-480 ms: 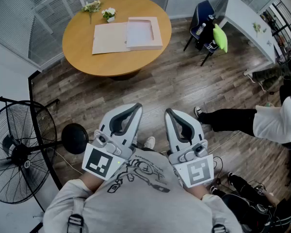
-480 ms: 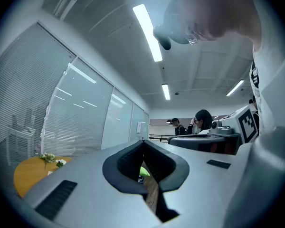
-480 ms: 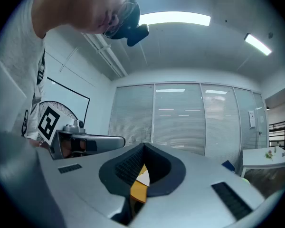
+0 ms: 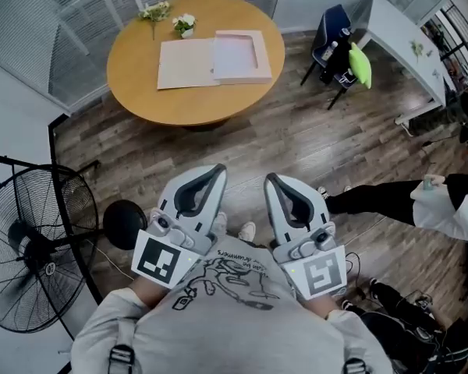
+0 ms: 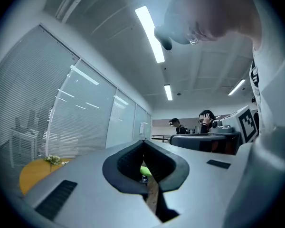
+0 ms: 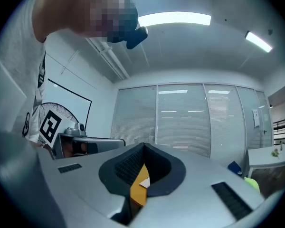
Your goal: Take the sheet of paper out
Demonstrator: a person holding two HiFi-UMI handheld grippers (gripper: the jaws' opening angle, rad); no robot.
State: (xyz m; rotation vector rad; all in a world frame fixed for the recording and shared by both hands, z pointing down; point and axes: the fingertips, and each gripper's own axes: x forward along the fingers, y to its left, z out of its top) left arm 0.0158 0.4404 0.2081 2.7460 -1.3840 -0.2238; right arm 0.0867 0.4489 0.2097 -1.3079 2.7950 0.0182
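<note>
On the round wooden table (image 4: 140, 92) far ahead lies an open flat pink box (image 4: 238, 55), its lid (image 4: 185, 63) spread out to its left. The pale inside of the box may be the sheet of paper; I cannot tell it apart. My left gripper (image 4: 220, 171) and right gripper (image 4: 270, 180) are held side by side close to my chest, well short of the table. Both point level towards it. In the left gripper view the left gripper (image 5: 143, 142) is shut and holds nothing. In the right gripper view the right gripper (image 6: 143, 146) is likewise shut and holds nothing.
Two small flower bunches (image 4: 154, 10) stand at the table's far edge. A standing fan (image 4: 31, 248) and a black stool (image 4: 123, 223) are at my left. At the right are a seated person's leg (image 4: 370, 196), a dark chair (image 4: 331, 37) and a white desk (image 4: 402, 37).
The seated person at the right has drawn back towards the picture's edge. Both grippers stay shut in the same place before me.
</note>
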